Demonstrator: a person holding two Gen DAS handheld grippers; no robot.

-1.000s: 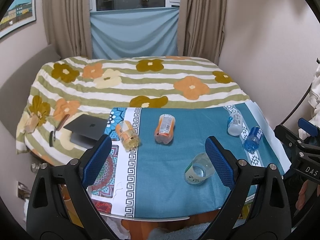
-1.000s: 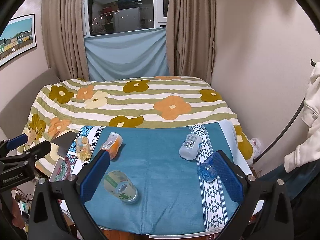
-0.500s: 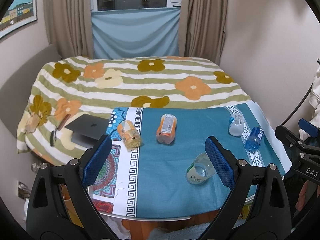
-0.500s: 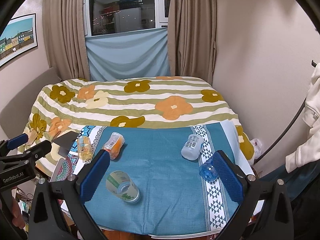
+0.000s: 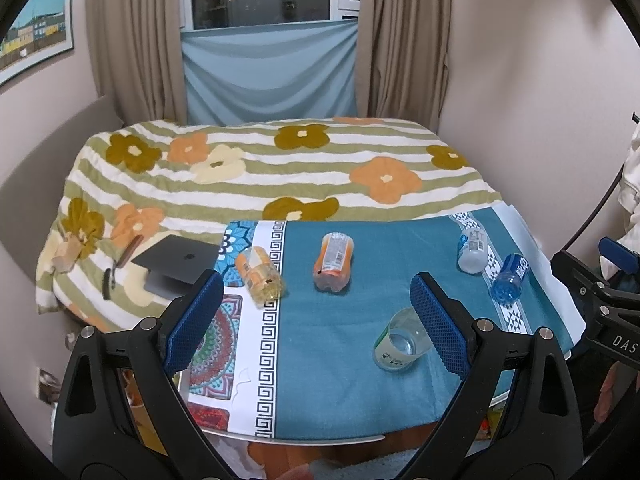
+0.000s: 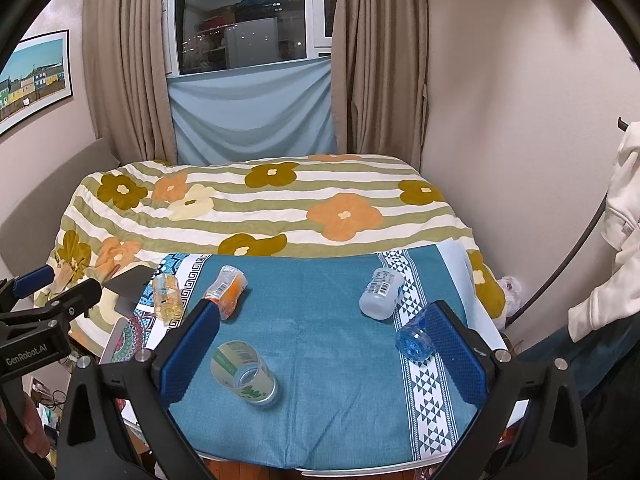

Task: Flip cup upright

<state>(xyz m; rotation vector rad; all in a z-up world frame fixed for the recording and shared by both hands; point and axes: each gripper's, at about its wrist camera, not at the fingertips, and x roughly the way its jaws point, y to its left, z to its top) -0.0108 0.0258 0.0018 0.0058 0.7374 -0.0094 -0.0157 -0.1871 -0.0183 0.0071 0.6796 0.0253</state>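
A clear plastic cup (image 5: 400, 344) with green print lies on its side on the blue tablecloth, mouth toward me; it also shows in the right wrist view (image 6: 243, 372). My left gripper (image 5: 316, 320) is open and empty, held above the near table edge, its right finger in front of the cup. My right gripper (image 6: 320, 354) is open and empty, with the cup just inside its left finger.
Four bottles lie on the cloth: yellow (image 5: 259, 278), orange (image 5: 334, 257), clear (image 5: 473, 249) and blue (image 5: 510, 283). A laptop (image 5: 176, 264) sits on the floral bed behind the table. The table edge (image 5: 304, 442) is near. A white garment (image 6: 616, 240) hangs at right.
Both views have shifted slightly, with the table objects sitting a little higher and farther in frame. The cup and bottles have not moved on the cloth.
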